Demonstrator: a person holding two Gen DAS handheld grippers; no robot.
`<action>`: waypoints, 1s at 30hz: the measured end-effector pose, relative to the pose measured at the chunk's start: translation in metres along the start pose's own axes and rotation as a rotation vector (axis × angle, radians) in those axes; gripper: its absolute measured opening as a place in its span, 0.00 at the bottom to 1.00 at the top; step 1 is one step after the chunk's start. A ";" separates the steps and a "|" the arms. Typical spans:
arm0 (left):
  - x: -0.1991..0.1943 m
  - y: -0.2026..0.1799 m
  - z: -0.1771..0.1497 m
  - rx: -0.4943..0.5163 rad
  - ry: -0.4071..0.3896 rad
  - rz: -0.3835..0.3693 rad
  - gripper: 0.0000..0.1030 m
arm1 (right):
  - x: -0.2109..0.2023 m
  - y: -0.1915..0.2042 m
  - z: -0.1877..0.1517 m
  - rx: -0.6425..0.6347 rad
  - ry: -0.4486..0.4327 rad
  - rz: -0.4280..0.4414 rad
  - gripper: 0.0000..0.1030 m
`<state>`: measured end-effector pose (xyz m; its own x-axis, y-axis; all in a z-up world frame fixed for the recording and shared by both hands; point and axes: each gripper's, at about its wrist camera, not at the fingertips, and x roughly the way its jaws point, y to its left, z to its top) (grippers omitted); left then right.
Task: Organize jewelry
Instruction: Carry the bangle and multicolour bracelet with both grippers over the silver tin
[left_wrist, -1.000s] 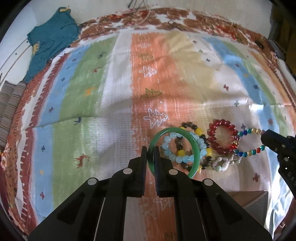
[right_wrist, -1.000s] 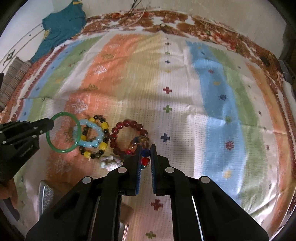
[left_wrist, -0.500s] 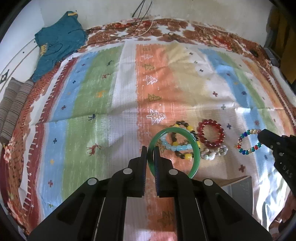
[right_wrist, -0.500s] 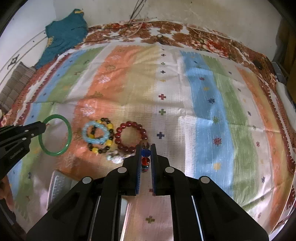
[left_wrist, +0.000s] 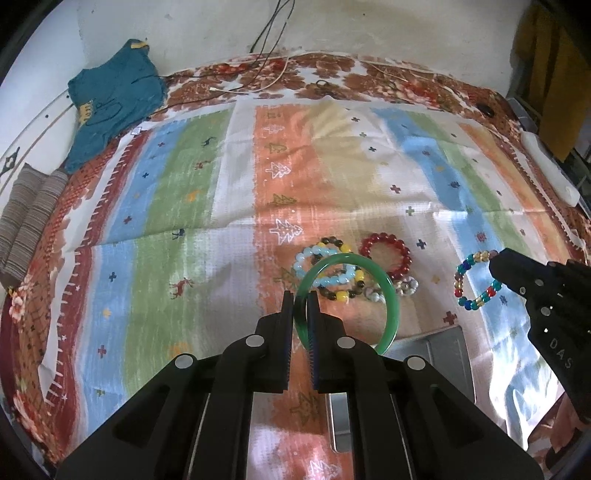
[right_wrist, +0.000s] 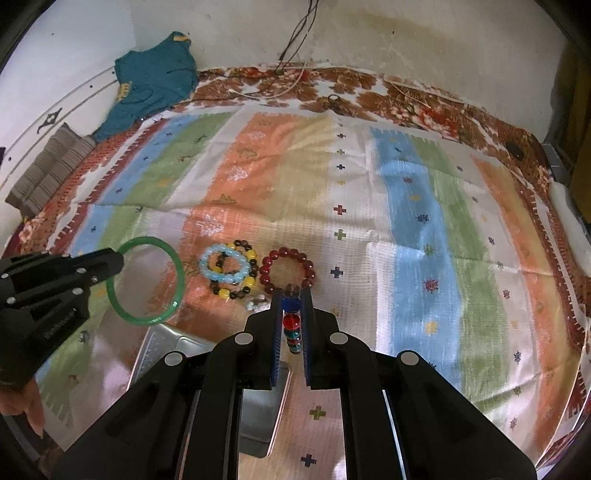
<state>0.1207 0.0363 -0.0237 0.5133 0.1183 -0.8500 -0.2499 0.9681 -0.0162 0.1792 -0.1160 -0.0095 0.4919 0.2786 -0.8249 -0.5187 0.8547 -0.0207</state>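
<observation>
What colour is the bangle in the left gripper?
Green, a plain smooth ring. The bangle shows best in the right wrist view, held by the left gripper.

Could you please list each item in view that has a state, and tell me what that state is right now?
Left gripper: shut on the green bangle, lifted.
Right gripper: shut on the multicolour bead bracelet, lifted.
Red bead bracelet: flat on the cloth.
Light blue bead bracelet: overlapping the brown-and-yellow bead bracelet.
Metal tray: on the cloth, below both grippers.
</observation>
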 end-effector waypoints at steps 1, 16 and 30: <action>-0.002 -0.001 -0.001 0.003 -0.001 -0.001 0.07 | -0.002 0.000 -0.001 0.000 -0.002 0.003 0.10; -0.023 -0.004 -0.018 -0.005 -0.017 -0.033 0.07 | -0.027 0.018 -0.022 -0.016 -0.019 0.044 0.10; -0.029 -0.008 -0.035 0.002 -0.014 -0.018 0.07 | -0.036 0.026 -0.042 -0.030 -0.010 0.043 0.10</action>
<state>0.0792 0.0177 -0.0167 0.5287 0.1043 -0.8424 -0.2389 0.9706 -0.0298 0.1187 -0.1222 -0.0041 0.4752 0.3194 -0.8199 -0.5602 0.8283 -0.0020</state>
